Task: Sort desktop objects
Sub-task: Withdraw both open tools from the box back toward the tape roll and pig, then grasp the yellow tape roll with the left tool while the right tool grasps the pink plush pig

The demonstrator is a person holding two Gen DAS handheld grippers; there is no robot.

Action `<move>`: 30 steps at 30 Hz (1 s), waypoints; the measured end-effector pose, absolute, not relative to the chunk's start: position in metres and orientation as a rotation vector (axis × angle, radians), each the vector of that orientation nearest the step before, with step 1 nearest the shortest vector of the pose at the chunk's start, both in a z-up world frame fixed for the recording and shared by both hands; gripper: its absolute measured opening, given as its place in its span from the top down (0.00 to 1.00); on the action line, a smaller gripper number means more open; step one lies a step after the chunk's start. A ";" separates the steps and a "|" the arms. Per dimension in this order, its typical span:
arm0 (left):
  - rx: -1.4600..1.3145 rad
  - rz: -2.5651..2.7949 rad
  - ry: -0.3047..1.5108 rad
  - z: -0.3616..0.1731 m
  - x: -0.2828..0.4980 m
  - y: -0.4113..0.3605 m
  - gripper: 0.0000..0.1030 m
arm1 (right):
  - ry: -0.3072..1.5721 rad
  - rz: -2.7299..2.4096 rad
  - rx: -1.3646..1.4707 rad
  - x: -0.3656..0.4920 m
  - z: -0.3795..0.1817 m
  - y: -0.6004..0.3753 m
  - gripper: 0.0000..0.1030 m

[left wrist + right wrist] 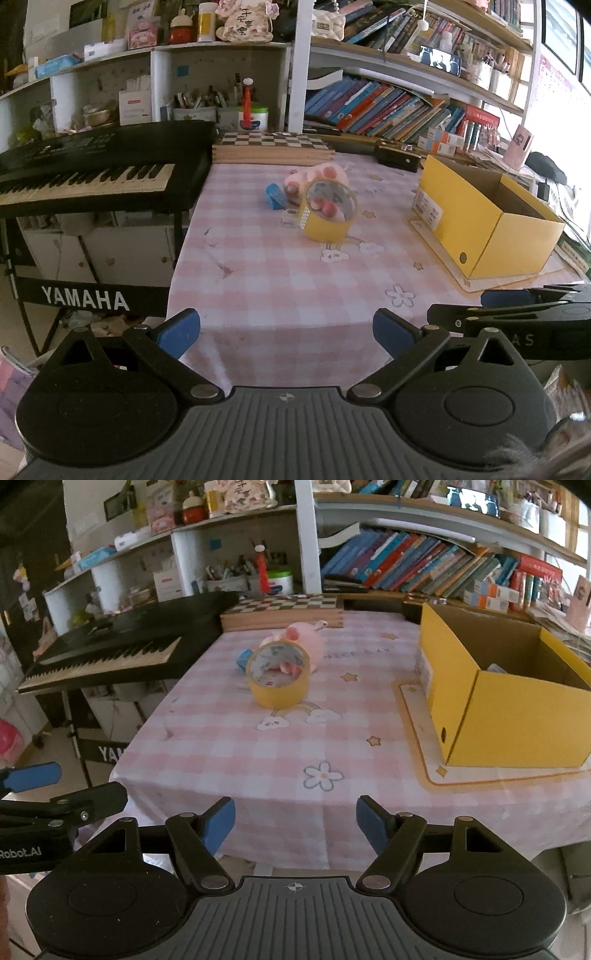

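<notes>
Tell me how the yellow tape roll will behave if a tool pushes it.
The yellow tape roll seems to lean on its rim against the pink plush toy, so a nudge may roll or topple it. Hollow, so probably light; likely to slide on the checked tablecloth.

Small blue object mostly hidden behind yellow tape roll, pink plush toy partly covered by it, open yellow cardboard box contents mostly unseen, tiny clear item unidentifiable.

Tape roll mid-table, plush toy behind; box right, keyboard left.
</notes>
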State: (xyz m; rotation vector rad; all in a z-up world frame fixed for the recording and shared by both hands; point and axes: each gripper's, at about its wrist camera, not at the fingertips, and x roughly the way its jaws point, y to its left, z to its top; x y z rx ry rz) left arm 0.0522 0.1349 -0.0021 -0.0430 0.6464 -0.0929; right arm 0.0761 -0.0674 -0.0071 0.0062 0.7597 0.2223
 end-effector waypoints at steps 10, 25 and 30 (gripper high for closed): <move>-0.044 -0.106 0.668 -0.010 0.088 0.125 0.02 | 0.741 0.224 -0.020 0.104 -0.010 -0.069 0.28; -0.031 -0.106 0.676 -0.017 0.170 0.106 0.02 | 0.730 0.193 0.013 0.194 -0.006 -0.094 0.28; -0.007 -0.107 0.666 -0.016 0.195 0.098 0.02 | 0.714 0.178 0.052 0.225 0.001 -0.103 0.28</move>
